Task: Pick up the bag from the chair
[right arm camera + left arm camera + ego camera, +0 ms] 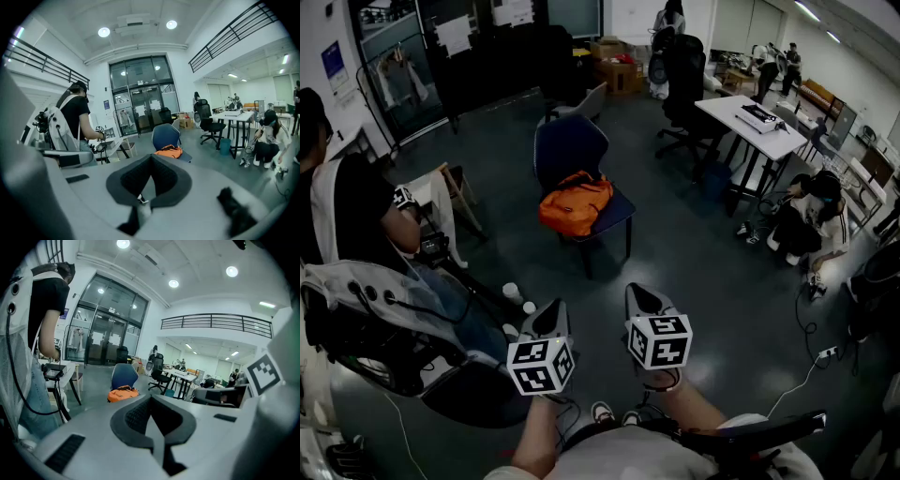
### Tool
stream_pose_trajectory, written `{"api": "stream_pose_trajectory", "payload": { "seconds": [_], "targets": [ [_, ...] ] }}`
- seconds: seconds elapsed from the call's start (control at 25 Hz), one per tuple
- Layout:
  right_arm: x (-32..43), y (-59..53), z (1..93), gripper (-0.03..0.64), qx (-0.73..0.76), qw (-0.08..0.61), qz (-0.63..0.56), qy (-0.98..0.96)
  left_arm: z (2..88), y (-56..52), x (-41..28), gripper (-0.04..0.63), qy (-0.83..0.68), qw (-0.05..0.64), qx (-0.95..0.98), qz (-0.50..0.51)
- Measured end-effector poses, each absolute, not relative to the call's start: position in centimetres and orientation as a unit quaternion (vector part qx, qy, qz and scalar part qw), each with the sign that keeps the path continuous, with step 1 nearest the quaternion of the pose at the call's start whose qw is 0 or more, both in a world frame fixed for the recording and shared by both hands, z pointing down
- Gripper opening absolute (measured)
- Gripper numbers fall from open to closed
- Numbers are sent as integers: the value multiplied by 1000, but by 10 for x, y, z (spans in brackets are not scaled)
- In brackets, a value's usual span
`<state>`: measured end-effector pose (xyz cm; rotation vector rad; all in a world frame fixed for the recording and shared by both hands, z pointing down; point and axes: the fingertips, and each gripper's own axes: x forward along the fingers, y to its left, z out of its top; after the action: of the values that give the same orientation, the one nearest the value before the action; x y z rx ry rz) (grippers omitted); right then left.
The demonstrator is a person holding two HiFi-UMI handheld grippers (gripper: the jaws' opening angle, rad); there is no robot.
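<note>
Two tongs show low in the head view, held out side by side over the grey floor (694, 253). My left gripper (549, 317) and my right gripper (643, 298) both point toward the blue chair (572, 142), well apart from it. The orange bag (575, 202) lies slumped on that chair's seat, covering the seat's left side and front edge, while the right edge of the seat stays bare. A seated person (356, 211) in a black top is at the left of this view. A white desk (752, 120) stands off to the right, with another person (811, 214) crouched on the floor beyond it.

From the left gripper view, my left gripper (151, 400) has its jaws pressed together with nothing between them. Past the tips, the bag (123, 393) rests on the seat of the chair (124, 375), small and far off — nowhere near the pads. The person's arm and black top fill the left side of the view.

From the right gripper view, my right gripper (151, 161) is likewise closed, jaw against jaw, and it holds nothing. Just above the tips, though far off, the bag (169, 151) sits on the seat at the foot of the chair's (165, 136) blue backrest. Glass doors (145, 105) rise behind it, and the desk (236, 117) stands to the right.
</note>
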<state>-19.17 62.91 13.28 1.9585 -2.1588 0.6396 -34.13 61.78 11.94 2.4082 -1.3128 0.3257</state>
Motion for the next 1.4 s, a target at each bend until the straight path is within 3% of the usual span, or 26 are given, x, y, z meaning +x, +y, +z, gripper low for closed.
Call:
{"api": "stream_pose_trajectory", "payload": {
  "seconds": [0.64, 1.4],
  "targets": [
    [-201, 614, 129, 32, 650, 52, 222, -725, 118, 603, -345, 12, -461, 184, 862, 107],
    [-166, 573, 154, 34, 667, 69, 215, -710, 146, 562, -319, 12, -456, 187, 862, 122]
  ]
}}
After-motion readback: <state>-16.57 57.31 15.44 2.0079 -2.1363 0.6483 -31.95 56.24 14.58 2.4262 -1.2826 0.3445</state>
